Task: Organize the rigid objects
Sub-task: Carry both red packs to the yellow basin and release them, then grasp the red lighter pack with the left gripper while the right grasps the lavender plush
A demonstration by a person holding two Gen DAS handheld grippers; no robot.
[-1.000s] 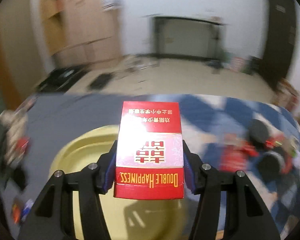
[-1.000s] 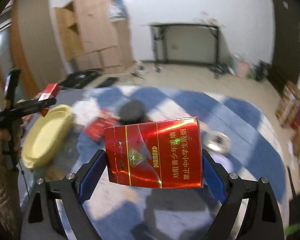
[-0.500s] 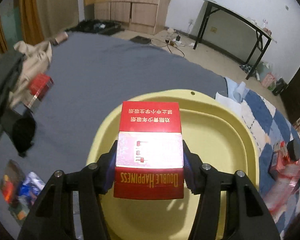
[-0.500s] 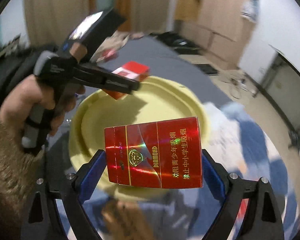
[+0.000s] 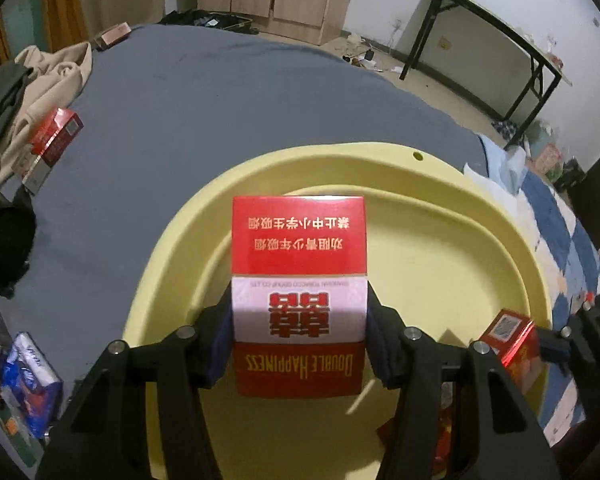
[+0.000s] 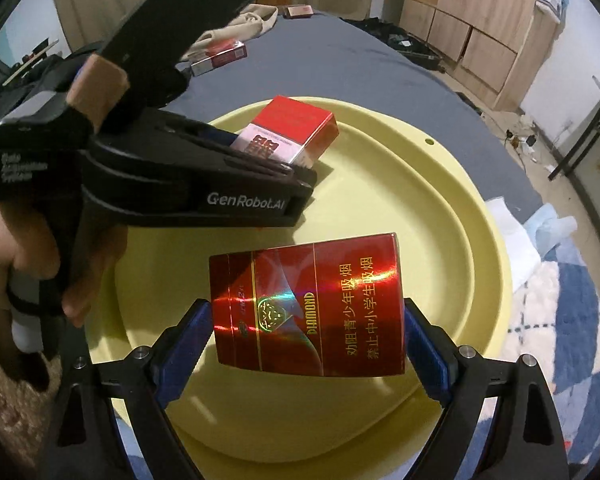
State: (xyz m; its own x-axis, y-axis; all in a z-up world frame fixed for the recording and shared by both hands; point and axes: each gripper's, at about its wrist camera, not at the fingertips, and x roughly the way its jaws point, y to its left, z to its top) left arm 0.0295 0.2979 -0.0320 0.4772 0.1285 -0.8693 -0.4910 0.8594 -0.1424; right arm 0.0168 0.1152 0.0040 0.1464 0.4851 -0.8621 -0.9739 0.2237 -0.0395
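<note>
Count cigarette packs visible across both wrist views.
4. Double Happiness pack in the left jaws, Diamond pack in the right jaws; loose red pack by the beige cloth; small reddish box, likely a pack, at the bed far edge. Others may be hidden.

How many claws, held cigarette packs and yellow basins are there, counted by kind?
Claws: 2, left claw and right claw
Held cigarette packs: 2, Double Happiness pack and Diamond pack
Yellow basins: 1
Total: 5
</note>
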